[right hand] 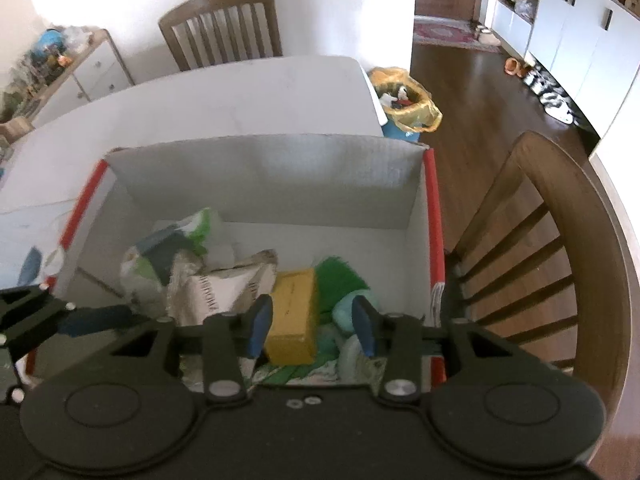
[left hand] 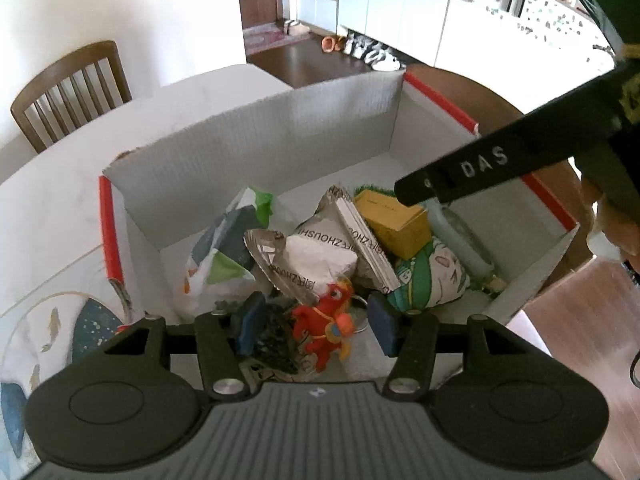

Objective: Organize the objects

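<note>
A white cardboard box [left hand: 256, 128] with red edges stands on the table, open at the top. Inside lie silver snack bags [left hand: 320, 256], a green-and-white bag [left hand: 224, 248], a yellow carton [left hand: 396, 224], a green cartoon pouch [left hand: 428, 276] and a red plush toy [left hand: 324, 320]. My left gripper [left hand: 316, 328] hangs open over the red toy, its pads clear of it on both sides. My right gripper [right hand: 312, 328] is open above the yellow carton [right hand: 292, 316], not touching it. One of its black fingers [left hand: 460, 176] reaches in from the right in the left wrist view.
The box sits on a white table [right hand: 240, 92]. A wooden chair [right hand: 224, 28] stands at the far side and another [right hand: 560, 248] close on the right. A bin with a yellow bag [right hand: 404, 100] is on the wooden floor past the table corner. White cabinets [right hand: 580, 40] line the far right.
</note>
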